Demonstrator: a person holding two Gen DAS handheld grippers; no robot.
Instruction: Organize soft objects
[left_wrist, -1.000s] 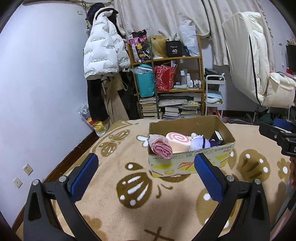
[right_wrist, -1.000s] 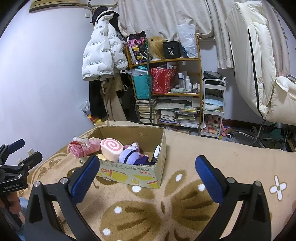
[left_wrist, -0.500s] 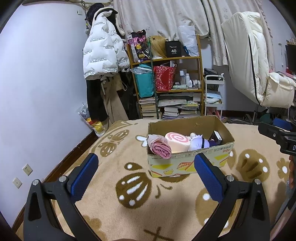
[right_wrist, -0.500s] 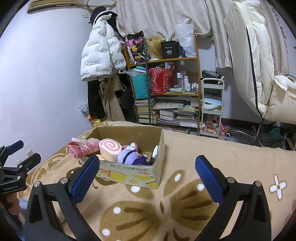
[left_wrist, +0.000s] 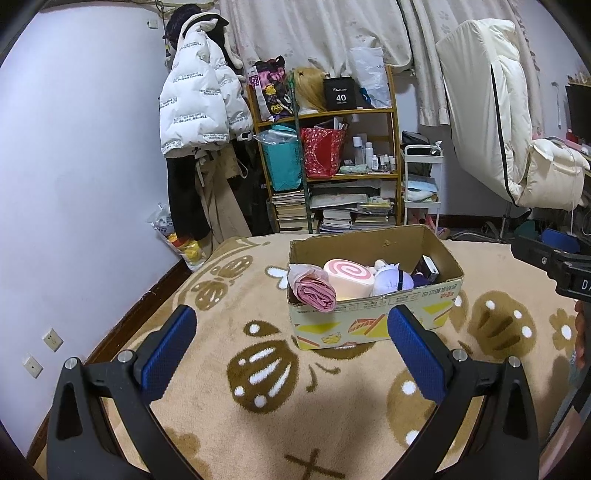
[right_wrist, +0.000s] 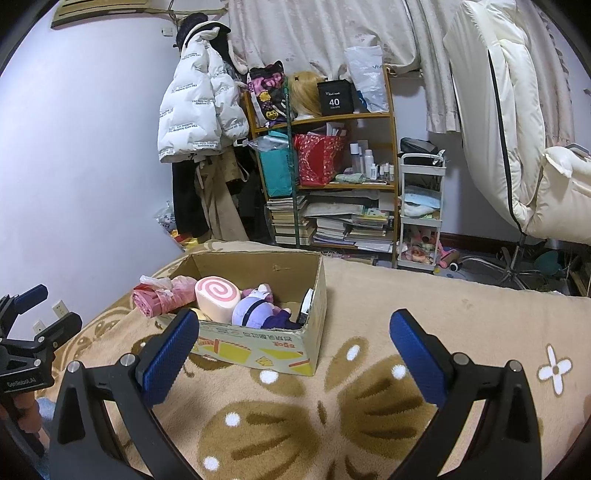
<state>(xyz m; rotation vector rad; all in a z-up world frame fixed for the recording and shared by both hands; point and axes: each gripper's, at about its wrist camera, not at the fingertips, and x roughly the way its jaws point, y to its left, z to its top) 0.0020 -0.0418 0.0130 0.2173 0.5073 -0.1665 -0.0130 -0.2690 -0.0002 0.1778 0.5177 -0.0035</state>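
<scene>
Left wrist view puts your left hand-held gripper (left_wrist: 288, 332) low over the patterned blanket (left_wrist: 229, 406), its blue pads spread wide with nothing between them. Ahead of it sits the cardboard box (left_wrist: 373, 325), resting on the blanket. Inside, you can see a rolled pink cloth (left_wrist: 316, 295) leaning over the left front rim, a pink swirl-roll plush (left_wrist: 349, 275) beside it, and a purple plush doll (left_wrist: 391, 282) to its right; a small dark boxed item (left_wrist: 428, 269) stands against the right wall. From the right wrist view, your right hand-held gripper (right_wrist: 291, 334) is likewise spread and empty, its left pad overlapping the box's front edge in the picture, though you cannot tell if they touch. A cluttered wooden shelf (right_wrist: 332, 184) stands against the far wall.
</scene>
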